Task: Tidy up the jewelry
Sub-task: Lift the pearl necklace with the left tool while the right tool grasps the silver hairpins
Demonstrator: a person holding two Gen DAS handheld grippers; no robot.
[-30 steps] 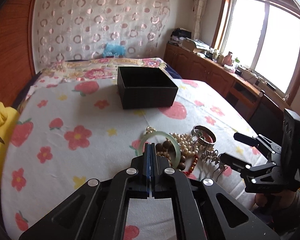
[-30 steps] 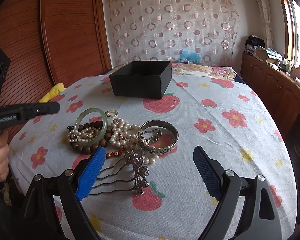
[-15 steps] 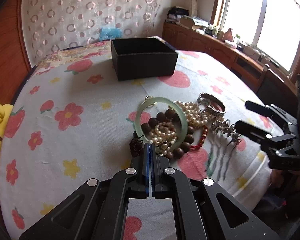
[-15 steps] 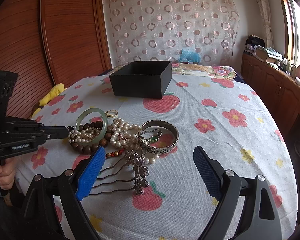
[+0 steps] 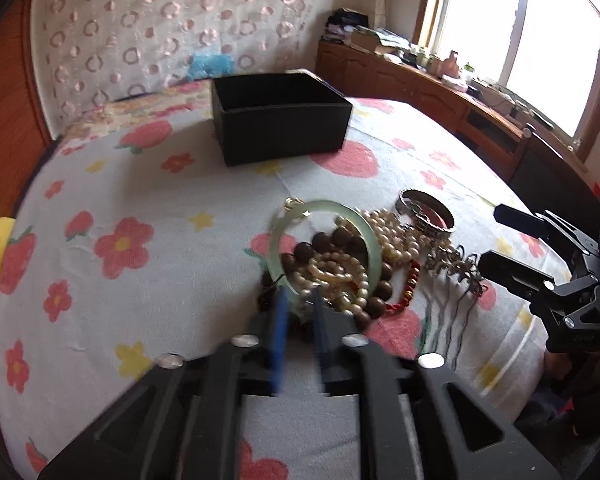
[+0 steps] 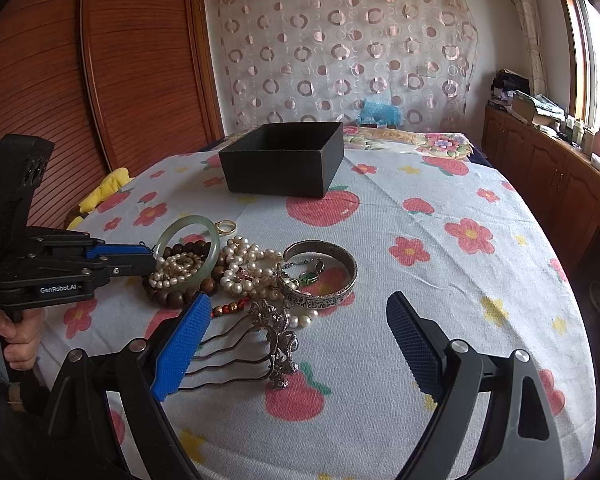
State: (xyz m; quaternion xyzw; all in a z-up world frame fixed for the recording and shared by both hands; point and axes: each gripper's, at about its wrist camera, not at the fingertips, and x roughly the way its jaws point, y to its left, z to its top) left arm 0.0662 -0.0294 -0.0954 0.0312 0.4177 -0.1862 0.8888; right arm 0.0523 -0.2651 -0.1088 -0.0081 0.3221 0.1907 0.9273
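Reaching level, the left tool (image 5: 299, 300) (narrowly parted) straddles the jade bangle (image 5: 323, 249); right tool (image 6: 298, 316) hovers wide.

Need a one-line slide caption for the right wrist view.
Left gripper reaches the jade bangle in the jewelry pile; right gripper open over the hair comb, black box behind.

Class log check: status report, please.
Left gripper open, straddling jade bangle rim. Right gripper open, over hair comb. Box beyond; beads crowd bangle.
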